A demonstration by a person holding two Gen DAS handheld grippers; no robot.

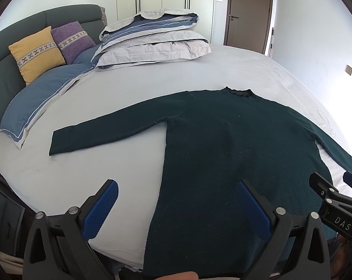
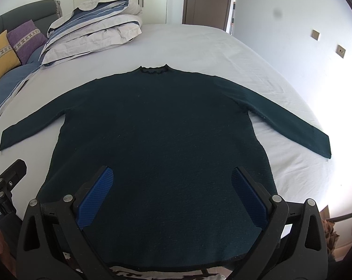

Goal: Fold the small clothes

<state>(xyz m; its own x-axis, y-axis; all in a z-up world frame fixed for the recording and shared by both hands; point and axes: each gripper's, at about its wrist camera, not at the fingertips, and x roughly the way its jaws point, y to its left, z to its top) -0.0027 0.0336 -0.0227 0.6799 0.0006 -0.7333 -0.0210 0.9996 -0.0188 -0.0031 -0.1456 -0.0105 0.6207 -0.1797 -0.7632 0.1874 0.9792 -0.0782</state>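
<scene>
On the bed (image 2: 199, 46) a dark green sweater (image 2: 162, 140) lies flat, sleeves spread, collar far side, hem at the near edge. Risk: thick knit could bunch or drag on the sheet if one tong pinches only a single layer. Left tongs (image 1: 176, 207) wide, empty, over the sweater's left hem edge; right tongs (image 2: 172, 196) wide, empty, above the lower body.

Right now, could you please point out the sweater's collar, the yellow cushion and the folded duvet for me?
sweater's collar (image 2: 153, 70): right wrist view, on the ruffled neck edge.
yellow cushion (image 1: 36, 53): left wrist view, on its patterned band.
folded duvet (image 1: 152, 44): left wrist view, on its grey front fold.
</scene>
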